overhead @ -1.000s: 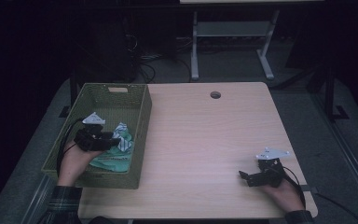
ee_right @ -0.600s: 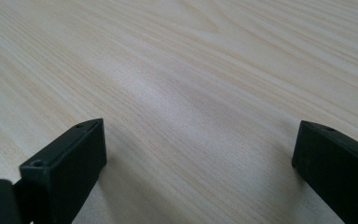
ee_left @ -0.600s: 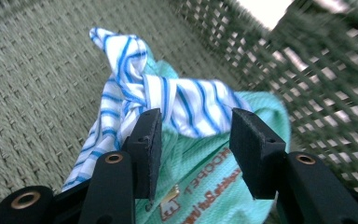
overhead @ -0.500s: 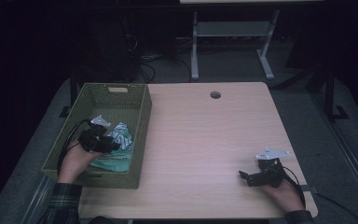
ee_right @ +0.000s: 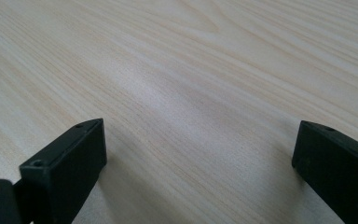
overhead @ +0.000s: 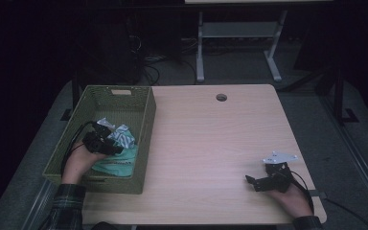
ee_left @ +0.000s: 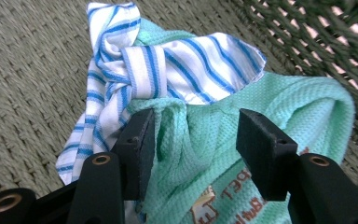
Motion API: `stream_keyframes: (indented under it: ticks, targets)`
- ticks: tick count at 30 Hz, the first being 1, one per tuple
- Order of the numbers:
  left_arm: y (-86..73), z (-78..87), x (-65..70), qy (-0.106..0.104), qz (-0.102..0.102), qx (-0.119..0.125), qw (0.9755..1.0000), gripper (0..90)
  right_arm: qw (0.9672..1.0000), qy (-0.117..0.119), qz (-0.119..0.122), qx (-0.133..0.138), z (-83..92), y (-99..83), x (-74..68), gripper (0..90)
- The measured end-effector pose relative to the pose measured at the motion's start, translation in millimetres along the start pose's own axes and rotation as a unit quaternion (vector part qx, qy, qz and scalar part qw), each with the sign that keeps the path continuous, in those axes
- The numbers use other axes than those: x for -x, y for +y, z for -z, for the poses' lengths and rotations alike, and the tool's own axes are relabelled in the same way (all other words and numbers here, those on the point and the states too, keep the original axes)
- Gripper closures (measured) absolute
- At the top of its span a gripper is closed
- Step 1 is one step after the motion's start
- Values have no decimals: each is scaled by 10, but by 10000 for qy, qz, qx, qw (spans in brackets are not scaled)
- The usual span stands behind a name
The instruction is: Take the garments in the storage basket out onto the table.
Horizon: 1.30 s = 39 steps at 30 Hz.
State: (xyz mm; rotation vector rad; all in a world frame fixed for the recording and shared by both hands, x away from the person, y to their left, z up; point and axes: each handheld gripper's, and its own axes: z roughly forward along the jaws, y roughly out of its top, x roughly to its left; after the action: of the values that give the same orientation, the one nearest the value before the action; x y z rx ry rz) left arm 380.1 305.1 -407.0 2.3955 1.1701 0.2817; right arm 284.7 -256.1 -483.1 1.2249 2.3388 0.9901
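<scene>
Basket (overhead: 143,125): green woven bin on the left part of the table (overhead: 211,143).
Left gripper (overhead: 106,146): inside the basket, jaws just opening, parted with a fold of the mint cloth (ee_left: 242,154) rising between them; one pad touches it, no squeeze.
Mint cloth: on the basket floor, near end.
Striped cloth (ee_left: 168,70): blue-and-white, knotted, lying on the mint cloth's far edge.
Right gripper (overhead: 255,181): well right of the basket, low over bare table, jaws spread wide, nothing between them.
</scene>
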Motion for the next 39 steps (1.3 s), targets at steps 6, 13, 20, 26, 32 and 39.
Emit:
stream_keyframes:
  ticks: [6, 13, 20, 26, 32, 39]
  targets:
    - [-20, -89, -36, 189, 90, -341, 9992, 455, 10000, -2, -2, 1, 0, 0, 0, 26]
    - [-33, -157, -43, 184, 131, -636, 9977, 448, 10000, -2, -2, 1, 0, 0, 0, 26]
    - [-44, -192, -25, 164, 101, -789, 9967, 563, 10000, -3, 0, 1, 0, 0, 0, 26]
    - [-38, -168, -31, 203, 265, -879, 9956, 701, 10000, -2, -1, 1, 0, 0, 0, 26]
    - [-37, -124, -51, 136, 453, -846, 9953, 770, 10000, -2, -1, 1, 0, 0, 0, 26]
    - [-31, 9, -86, 113, 614, -374, 9973, 783, 10000, -1, -2, 1, 0, 0, 0, 26]
